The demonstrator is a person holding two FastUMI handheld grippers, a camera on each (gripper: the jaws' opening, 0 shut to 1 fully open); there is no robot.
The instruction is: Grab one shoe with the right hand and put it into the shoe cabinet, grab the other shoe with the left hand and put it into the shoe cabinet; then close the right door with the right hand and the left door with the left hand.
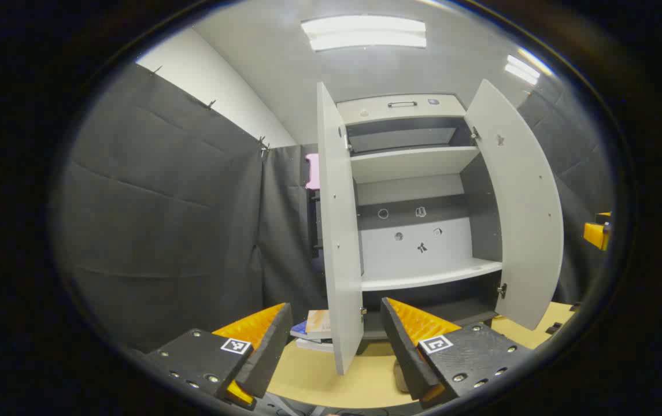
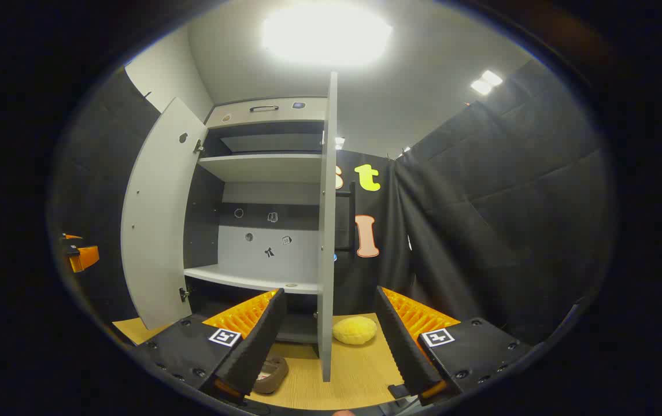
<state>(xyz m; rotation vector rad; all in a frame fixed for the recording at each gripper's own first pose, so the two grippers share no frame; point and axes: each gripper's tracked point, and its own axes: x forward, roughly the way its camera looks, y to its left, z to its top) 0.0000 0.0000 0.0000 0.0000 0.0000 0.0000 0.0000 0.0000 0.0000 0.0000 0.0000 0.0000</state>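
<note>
The white shoe cabinet (image 1: 417,254) stands on the wooden table with both doors swung wide. In the left gripper view its left door (image 1: 339,231) is nearly edge-on and its right door (image 1: 518,202) angles outward. The shelves (image 1: 429,274) look bare. My left gripper (image 1: 336,346) is open low in front of the left door, with nothing between its fingers. In the right gripper view a brown shoe (image 2: 273,372) lies on the table just beside the left finger. My right gripper (image 2: 328,341) is open, facing the edge of the right door (image 2: 326,231).
A yellow soft lump (image 2: 354,330) sits on the table (image 2: 359,370) right of the cabinet. A few books (image 1: 316,329) lie left of it. Black cloth walls close in on both sides. The other gripper (image 1: 596,231) shows far right, and the left one (image 2: 79,254) far left.
</note>
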